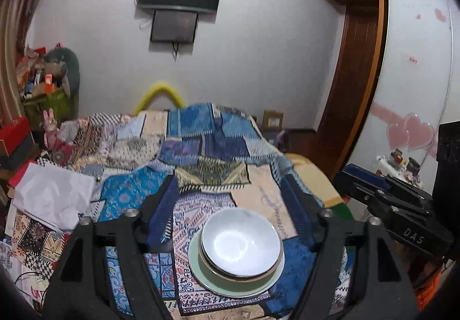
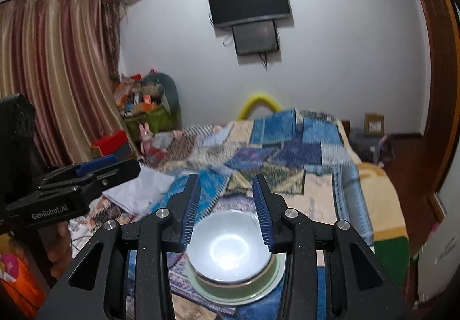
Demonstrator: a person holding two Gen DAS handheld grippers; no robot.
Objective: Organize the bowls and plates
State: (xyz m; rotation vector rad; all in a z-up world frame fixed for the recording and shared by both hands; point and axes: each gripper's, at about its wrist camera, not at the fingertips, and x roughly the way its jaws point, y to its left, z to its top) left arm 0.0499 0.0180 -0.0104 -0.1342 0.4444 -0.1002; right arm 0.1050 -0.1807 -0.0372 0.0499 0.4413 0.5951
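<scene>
Both grippers (image 1: 230, 184) (image 2: 227, 179) hover, apparently empty, above bowl (image 1: 241, 242).

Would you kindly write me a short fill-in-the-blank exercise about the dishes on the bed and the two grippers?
1. The white ceramic bowl sits nested in a second ____.
2. Under both lies a pale green round ____.
3. The stack rests on a patchwork quilt covering a ____.
4. The left gripper and right gripper hold ____.

Missing words: bowl; plate; bed; nothing
</scene>
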